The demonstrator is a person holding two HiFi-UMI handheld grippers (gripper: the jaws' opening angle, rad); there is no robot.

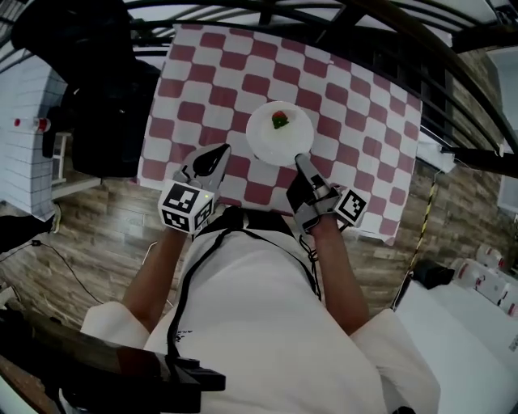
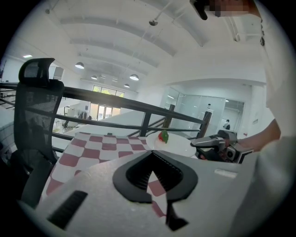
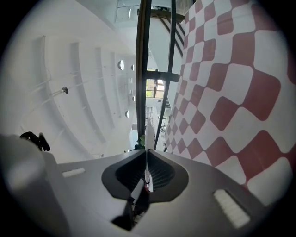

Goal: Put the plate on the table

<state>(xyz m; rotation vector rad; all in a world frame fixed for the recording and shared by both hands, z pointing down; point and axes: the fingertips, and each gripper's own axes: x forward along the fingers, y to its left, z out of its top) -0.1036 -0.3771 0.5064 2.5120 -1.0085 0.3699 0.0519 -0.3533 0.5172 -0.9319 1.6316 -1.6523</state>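
Over the near half of the tabletop (image 1: 356, 105), in the head view, the white plate (image 1: 267, 144) sits at twelve o'clock from the person, with a small red and green piece of food (image 1: 280, 120) toward its far side. The right tool (image 1: 301, 159) has the rim pinched at the plate's five o'clock. The left tool (image 1: 220, 153) hangs just beside the plate at its eight o'clock, not touching it. A black chair (image 1: 89, 81) stands off the tabletop at ten o'clock, and a dark railing (image 1: 324, 16) runs along the far edge.

In the left gripper view, the left tool (image 2: 151, 153) has its tips together with nothing between them; only checked cloth shows through the gap behind the tips. The plate (image 2: 178, 146) lies at one o'clock, low over the cloth (whether it touches yet I cannot tell), and the right tool (image 2: 198, 142) reaches in from three o'clock.

In the right gripper view, the right tool (image 3: 146, 155) is clamped on the thin white rim (image 3: 149, 136), seen edge-on.

The step in hand looks like setting the plate down. It should go well if the plate is kept level so the food does not roll, lowered until its whole base rests flat, and only then let go. The tool should then draw back toward six o'clock. There is plenty of bare cloth from nine to three o'clock. The near edge is close behind the tools, so the plate is better placed a little farther in than nearer.
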